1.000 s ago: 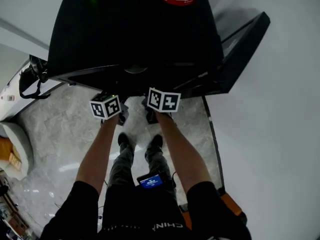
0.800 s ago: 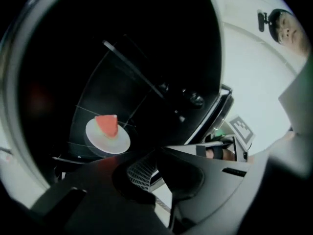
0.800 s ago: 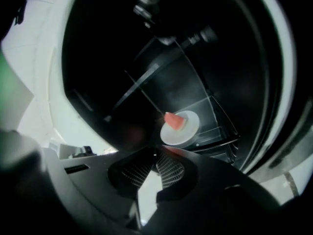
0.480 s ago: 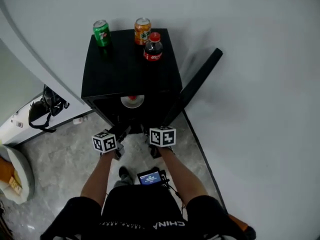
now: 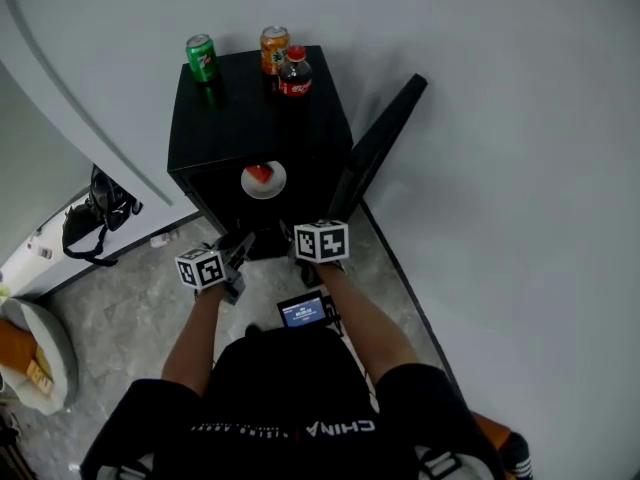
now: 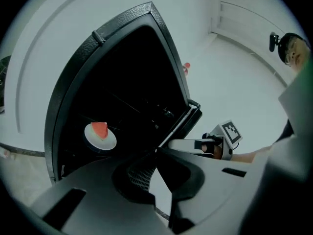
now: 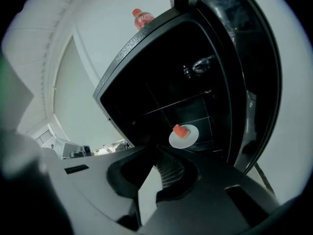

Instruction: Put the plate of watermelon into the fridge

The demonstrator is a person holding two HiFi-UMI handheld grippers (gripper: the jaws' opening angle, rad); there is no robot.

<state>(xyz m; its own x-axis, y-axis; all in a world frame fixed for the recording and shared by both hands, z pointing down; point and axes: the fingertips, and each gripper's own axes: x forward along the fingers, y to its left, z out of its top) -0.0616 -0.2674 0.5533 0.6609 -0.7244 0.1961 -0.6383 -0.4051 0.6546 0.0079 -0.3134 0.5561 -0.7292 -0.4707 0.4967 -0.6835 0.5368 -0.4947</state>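
Observation:
A white plate (image 5: pixel 272 185) with a red watermelon slice (image 5: pixel 259 174) rests on a shelf inside the small black fridge (image 5: pixel 250 118). The fridge door (image 5: pixel 378 146) stands open to the right. Both grippers hover in front of the opening, apart from the plate. My left gripper (image 5: pixel 238 251) is shut and empty. My right gripper (image 5: pixel 318 243) is also shut and empty. In the left gripper view the plate (image 6: pixel 109 141) lies beyond the left gripper (image 6: pixel 156 152). The right gripper view shows the plate (image 7: pixel 190 137) just past the right gripper (image 7: pixel 157 147).
On the fridge top stand a green can (image 5: pixel 202 58), an orange can (image 5: pixel 273 48) and a cola bottle (image 5: pixel 294 73). A white wall rises behind. A black bag (image 5: pixel 95 208) hangs at the left above the marble floor (image 5: pixel 130 298).
The head and both grippers have drawn back from the fridge opening. The plate with watermelon stays on the shelf, now fully in view.

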